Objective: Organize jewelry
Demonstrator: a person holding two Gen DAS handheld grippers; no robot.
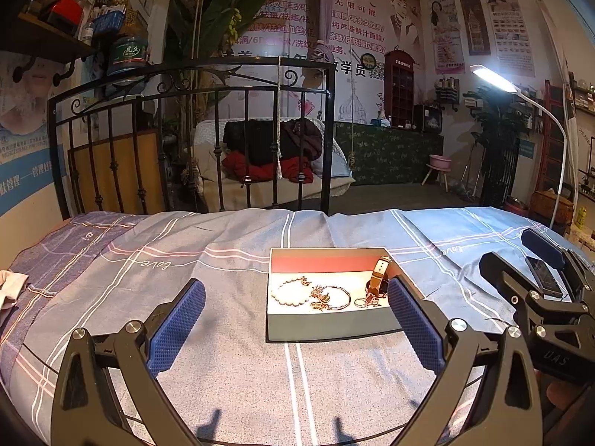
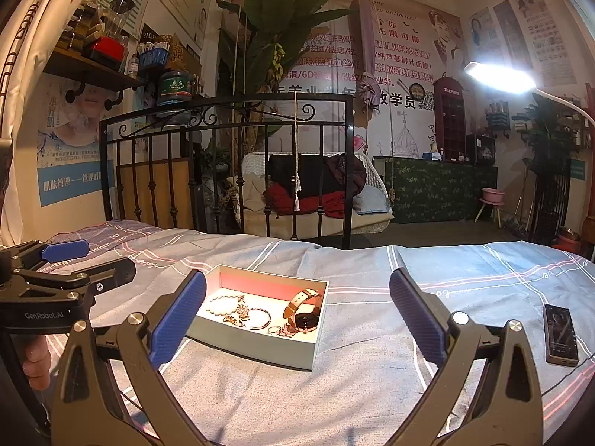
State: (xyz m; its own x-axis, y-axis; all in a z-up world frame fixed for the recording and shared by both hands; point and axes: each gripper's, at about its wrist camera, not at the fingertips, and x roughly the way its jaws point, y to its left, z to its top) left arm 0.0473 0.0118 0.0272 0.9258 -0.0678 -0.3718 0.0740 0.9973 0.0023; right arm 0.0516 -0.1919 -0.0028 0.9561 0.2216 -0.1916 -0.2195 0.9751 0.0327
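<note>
A shallow grey box [image 1: 327, 325] [image 2: 256, 347] with a red inner wall lies on the bed. Inside are a white bead bracelet [image 1: 292, 293] [image 2: 221, 304], a thin bangle [image 1: 336, 297] [image 2: 260, 319], small gold pieces [image 1: 319, 299] [image 2: 236, 316], a ring [image 1: 360, 301] and a watch with a brown strap [image 1: 379, 277] [image 2: 303, 310]. My left gripper [image 1: 297, 319] is open and empty, hovering just in front of the box. My right gripper [image 2: 297, 319] is open and empty, to the right of the box; its body shows in the left wrist view [image 1: 539, 297].
A checked blue-grey bedsheet [image 1: 223, 371] [image 2: 372, 390] covers the bed. A dark phone [image 2: 560, 334] [image 1: 543, 275] lies on it at the right. A black iron bed frame [image 1: 193, 141] [image 2: 230, 163] stands behind. A lit lamp [image 2: 498, 76] hangs at the right.
</note>
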